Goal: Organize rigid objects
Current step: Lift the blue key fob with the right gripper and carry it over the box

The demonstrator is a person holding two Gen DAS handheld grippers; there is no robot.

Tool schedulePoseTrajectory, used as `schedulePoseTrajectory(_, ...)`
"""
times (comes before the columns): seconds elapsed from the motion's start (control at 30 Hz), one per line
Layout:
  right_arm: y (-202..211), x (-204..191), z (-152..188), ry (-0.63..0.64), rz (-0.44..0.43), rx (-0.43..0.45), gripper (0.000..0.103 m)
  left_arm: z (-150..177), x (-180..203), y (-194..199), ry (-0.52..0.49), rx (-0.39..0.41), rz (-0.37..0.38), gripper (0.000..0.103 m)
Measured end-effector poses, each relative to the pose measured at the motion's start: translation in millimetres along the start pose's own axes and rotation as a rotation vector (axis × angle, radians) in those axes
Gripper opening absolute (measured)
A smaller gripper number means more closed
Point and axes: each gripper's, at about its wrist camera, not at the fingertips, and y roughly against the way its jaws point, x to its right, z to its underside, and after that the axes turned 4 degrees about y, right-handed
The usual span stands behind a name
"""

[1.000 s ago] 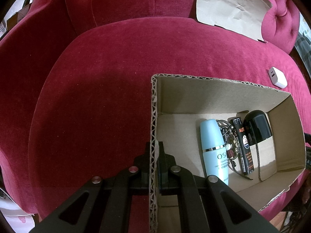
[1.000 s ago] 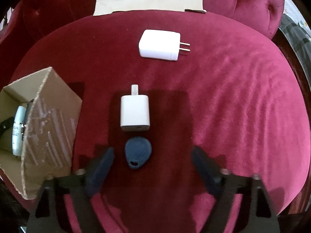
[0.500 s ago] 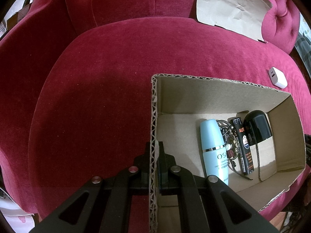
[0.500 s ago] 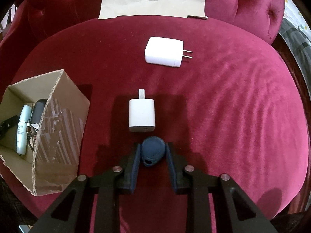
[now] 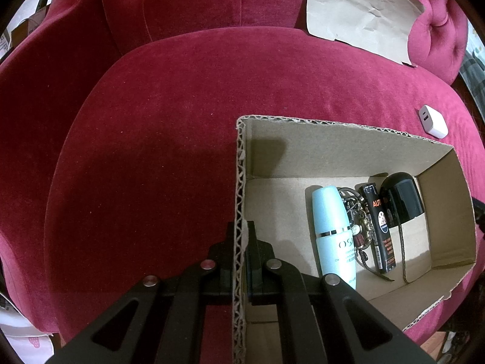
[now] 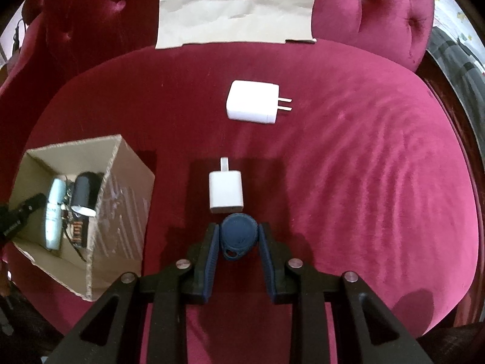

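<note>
Red velvet seat (image 6: 363, 182) holds everything. Left gripper (image 5: 241, 254) pinches the box (image 5: 348, 148) wall; bottle (image 5: 333, 230) and lighter (image 5: 379, 227) lie inside. Right gripper (image 6: 238, 239) clamps a blue fob (image 6: 238, 235) just before the small charger (image 6: 225, 192); plug (image 6: 253, 101) lies beyond.

Left wrist view: looks forward and down along the left gripper (image 5: 241, 236), very near the cardboard box (image 5: 348, 139); the near box wall runs up the middle of the frame.
Right wrist view: looks forward and down along the right gripper (image 6: 238, 238), higher over the red velvet seat (image 6: 363, 166), facing the backrest.
Shared: the box (image 6: 127, 194) at left, its light blue bottle (image 5: 333, 230) (image 6: 54, 209), the small white charger (image 5: 433, 121) (image 6: 225, 192), the brown paper sheet (image 5: 360, 12) (image 6: 236, 6).
</note>
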Motion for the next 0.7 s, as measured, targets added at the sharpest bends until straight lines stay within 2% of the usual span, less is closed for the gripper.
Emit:
schedulePoseTrajectory(0.43, 45, 1, -9, 0.007, 0.002, 0.063, 0.028, 0, -1, 1, 0.001, 0.002, 0.0, 0.004)
schedulePoseTrajectory(0.7, 66, -15, -25, 0.041, -0.018, 0.101, 0.028, 1, -1, 1, 0.0, 0.002, 0.0, 0.004)
